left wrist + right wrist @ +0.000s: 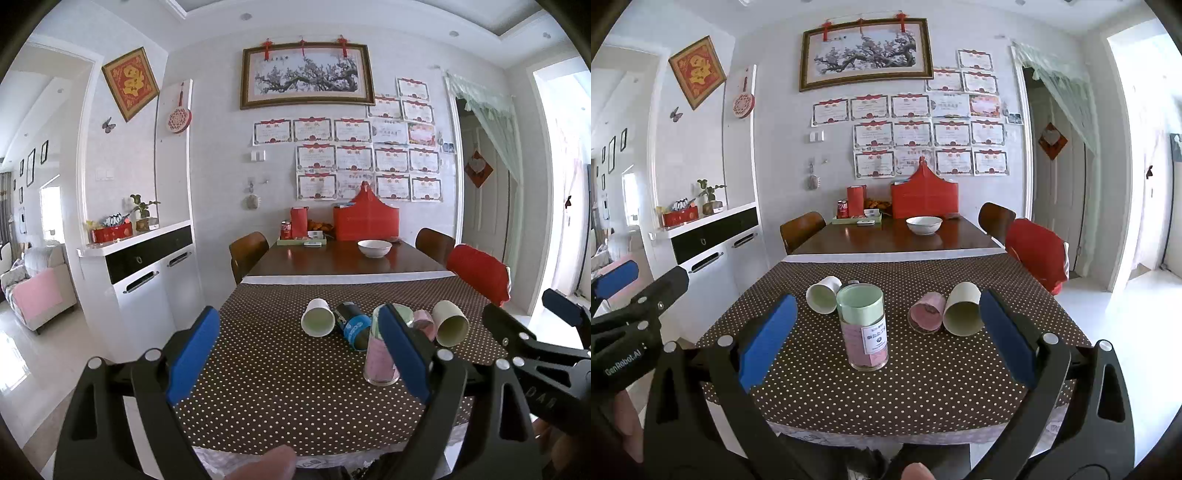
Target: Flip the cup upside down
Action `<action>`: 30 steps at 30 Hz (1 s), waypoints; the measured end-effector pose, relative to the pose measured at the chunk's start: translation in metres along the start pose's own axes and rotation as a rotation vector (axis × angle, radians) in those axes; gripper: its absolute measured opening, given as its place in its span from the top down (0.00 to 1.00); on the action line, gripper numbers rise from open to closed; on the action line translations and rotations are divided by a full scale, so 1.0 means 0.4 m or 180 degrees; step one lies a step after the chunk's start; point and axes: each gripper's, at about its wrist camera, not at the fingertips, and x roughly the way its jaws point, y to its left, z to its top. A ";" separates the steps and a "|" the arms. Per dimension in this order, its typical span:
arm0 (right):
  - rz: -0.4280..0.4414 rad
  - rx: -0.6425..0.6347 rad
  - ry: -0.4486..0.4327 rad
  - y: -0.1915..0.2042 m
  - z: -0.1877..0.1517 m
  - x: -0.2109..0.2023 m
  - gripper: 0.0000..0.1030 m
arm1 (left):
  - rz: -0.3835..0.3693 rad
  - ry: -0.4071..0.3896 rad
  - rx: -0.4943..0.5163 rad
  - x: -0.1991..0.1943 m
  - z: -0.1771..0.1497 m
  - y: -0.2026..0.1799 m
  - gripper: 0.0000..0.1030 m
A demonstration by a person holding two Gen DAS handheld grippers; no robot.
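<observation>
A clear glass cup with a pink and green paper liner point(863, 326) stands upright, mouth up, on the dotted tablecloth point(923, 384). It also shows in the left wrist view point(380, 354), partly behind my blue finger pad. Behind it several cups lie on their sides: a white one point(823, 294), a pink one point(926, 312), a cream one point(962, 309) and a dark blue one point(352, 325). My right gripper point(886, 336) is open, pads either side of the glass, short of it. My left gripper point(299, 350) is open and empty, to the left.
A white bowl point(923, 224) sits on the bare wooden table beyond the cloth, with a red can point(842, 208), red boxes point(925, 199) and a tray at the far end. Chairs stand at both sides. A white sideboard point(713, 251) lies left.
</observation>
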 end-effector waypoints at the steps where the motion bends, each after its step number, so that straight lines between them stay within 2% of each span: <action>1: -0.0001 0.0002 -0.0001 0.002 0.000 -0.001 0.06 | 0.0005 -0.0001 0.0011 -0.001 0.002 -0.001 0.16; 16: 0.0018 0.0017 0.0023 0.003 -0.005 0.000 0.06 | -0.0022 0.0007 -0.0013 -0.002 0.011 0.001 0.16; 21: 0.0023 0.0026 0.0033 0.004 -0.007 0.003 0.06 | -0.0017 -0.0018 -0.0025 -0.003 0.015 0.002 0.10; 30: 0.0032 0.0028 0.0037 0.004 -0.008 0.004 0.06 | 0.0035 -0.0036 -0.0027 -0.003 0.015 0.012 0.08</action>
